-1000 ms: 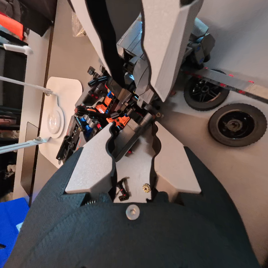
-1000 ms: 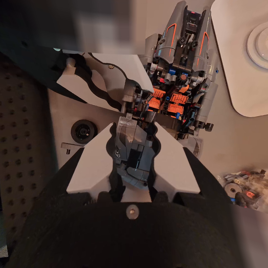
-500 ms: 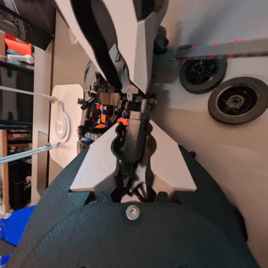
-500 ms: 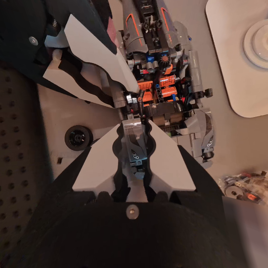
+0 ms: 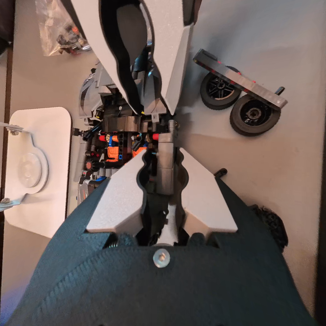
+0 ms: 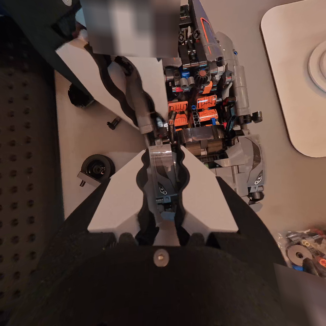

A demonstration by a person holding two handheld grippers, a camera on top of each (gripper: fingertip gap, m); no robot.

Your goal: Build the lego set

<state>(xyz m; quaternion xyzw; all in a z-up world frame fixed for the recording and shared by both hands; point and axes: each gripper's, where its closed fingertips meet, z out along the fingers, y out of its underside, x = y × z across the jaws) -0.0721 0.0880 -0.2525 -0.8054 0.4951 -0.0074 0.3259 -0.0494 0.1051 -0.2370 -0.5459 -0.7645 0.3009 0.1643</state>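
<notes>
Both views have swung round since a moment ago. The left gripper [image 5: 161, 153] clamps the car's [image 5: 112, 141] side panel; the right gripper [image 6: 163, 150] clamps its front fender, two wheels [image 5: 254, 112] beyond.

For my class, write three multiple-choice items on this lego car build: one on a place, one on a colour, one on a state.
1. Where do the loose wheels lie in the left wrist view?
A. right of the car
B. on the white pad
C. inside the bag

2. What colour are the car's seats?
A. green
B. orange
C. white

3. What is the right gripper doing?
A. hanging open over the bag
B. clamping a wheel
C. gripping the car's grey front fender

Key: 1 A, the wheels sit on the table right of the model; 2 B, orange seats show in the cockpit; 3 C, its fingers close on the fender.
</notes>
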